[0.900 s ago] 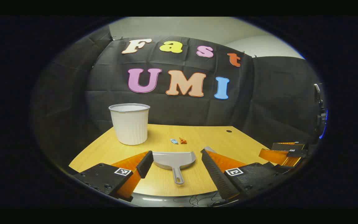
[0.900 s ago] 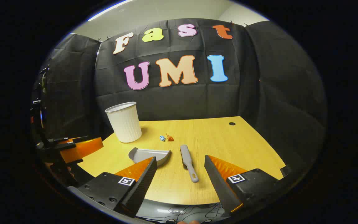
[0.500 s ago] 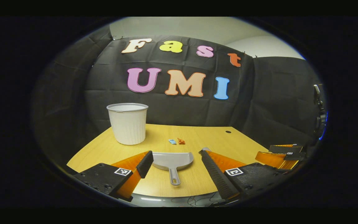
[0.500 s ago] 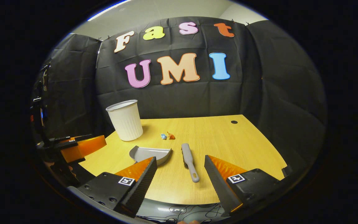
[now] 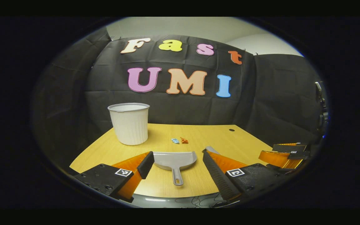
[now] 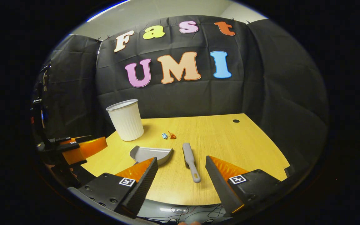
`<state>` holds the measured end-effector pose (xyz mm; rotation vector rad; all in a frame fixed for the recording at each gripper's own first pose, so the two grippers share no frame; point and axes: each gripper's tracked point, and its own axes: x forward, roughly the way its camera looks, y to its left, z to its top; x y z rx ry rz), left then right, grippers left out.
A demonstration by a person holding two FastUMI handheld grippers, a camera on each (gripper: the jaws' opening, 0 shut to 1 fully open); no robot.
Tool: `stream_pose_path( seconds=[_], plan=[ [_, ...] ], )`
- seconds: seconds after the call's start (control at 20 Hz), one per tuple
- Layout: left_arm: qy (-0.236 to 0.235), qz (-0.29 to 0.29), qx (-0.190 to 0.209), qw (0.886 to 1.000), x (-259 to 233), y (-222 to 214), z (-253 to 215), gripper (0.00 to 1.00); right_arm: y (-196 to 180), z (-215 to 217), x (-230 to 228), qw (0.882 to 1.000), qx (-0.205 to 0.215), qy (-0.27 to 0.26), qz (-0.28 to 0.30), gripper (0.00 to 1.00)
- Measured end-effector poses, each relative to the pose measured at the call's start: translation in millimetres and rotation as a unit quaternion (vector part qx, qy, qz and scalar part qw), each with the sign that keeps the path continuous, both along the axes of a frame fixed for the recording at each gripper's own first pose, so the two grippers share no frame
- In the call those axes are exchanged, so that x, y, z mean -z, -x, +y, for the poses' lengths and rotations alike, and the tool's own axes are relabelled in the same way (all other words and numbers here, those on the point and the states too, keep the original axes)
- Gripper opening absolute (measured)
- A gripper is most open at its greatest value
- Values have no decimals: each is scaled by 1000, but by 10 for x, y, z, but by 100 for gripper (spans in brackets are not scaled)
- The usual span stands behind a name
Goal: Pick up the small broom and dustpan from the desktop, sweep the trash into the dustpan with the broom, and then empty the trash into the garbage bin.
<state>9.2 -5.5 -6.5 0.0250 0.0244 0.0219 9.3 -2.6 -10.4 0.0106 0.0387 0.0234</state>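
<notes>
Little has moved: both views have drifted only slightly, left claw (image 5: 177, 156) and right claw (image 6: 181, 162) still spread above the surface's (image 6: 230, 140) near edge, dustpan (image 5: 174, 160) and broom (image 6: 191, 161) ungrasped.

On the table (image 6: 230, 140): one white bin (image 6: 125, 120), one grey dustpan (image 6: 150, 153), one grey broom (image 6: 190, 161), and two trash scraps, one blue (image 6: 164, 136), one orange (image 6: 172, 135), beside the bin.
</notes>
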Motion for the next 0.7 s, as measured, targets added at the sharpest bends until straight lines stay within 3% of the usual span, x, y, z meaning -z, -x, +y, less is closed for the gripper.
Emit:
stream_pose_path(
  seconds=[0.7],
  plan=[
    [4,18,-4,1000,133,6,47,94,-28,17,110,1000,-1,19,16,92]
  ],
)
